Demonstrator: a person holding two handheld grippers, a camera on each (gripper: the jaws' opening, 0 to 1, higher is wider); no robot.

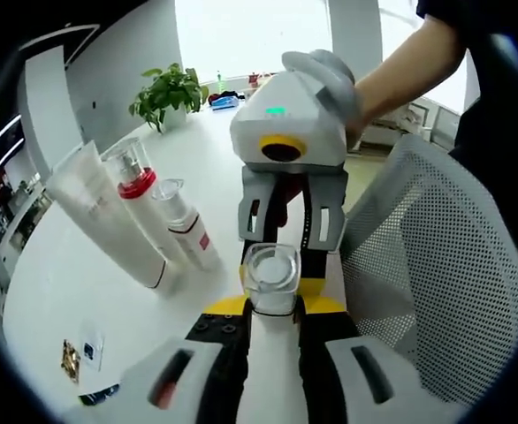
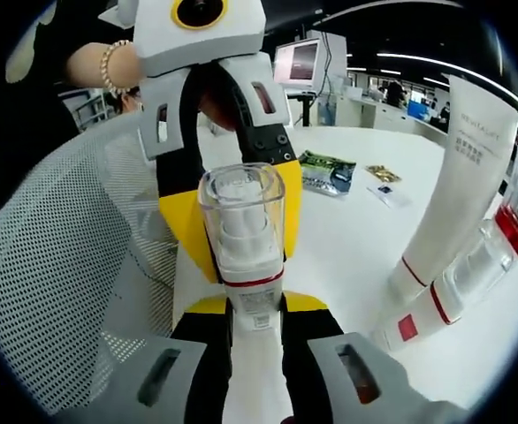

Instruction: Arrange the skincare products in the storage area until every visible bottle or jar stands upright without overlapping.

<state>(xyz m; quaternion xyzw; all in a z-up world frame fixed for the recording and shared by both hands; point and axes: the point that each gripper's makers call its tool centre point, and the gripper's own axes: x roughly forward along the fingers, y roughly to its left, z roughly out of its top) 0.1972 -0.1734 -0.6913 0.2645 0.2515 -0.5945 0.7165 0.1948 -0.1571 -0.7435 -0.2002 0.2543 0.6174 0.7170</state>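
left gripper view, left to right: small packets (image 1: 84,357) lie flat on the white bench (image 1: 56,283) near the bottom left; beyond them a tall white tube (image 1: 100,212) stands on its cap, with a clear-capped bottle with a red collar (image 1: 140,208) touching its right side and a smaller clear-capped bottle with a red label (image 1: 186,225) just beside that, all three leaning the same way in this view. a potted plant (image 1: 169,93) sits at the far end of the bench. centre: the left tongs (image 1: 272,309) are clamped on a white bottle with a clear square cap (image 1: 271,281), cap pointing away from the camera. facing it, the right tongs (image 1: 290,221) sit right over the cap, held by a gloved hand (image 1: 330,75); cannot tell from here if they grip it. a grey mesh chair back (image 1: 436,265) is on the right. right gripper view, left to right: same mesh chair on the left, the right tongs (image 2: 255,327) squeezed on the same bottle below its red band, the left tongs (image 2: 228,177) just behind its cap, flat packets on the bench beyond, then the tube and two bottles at far right.
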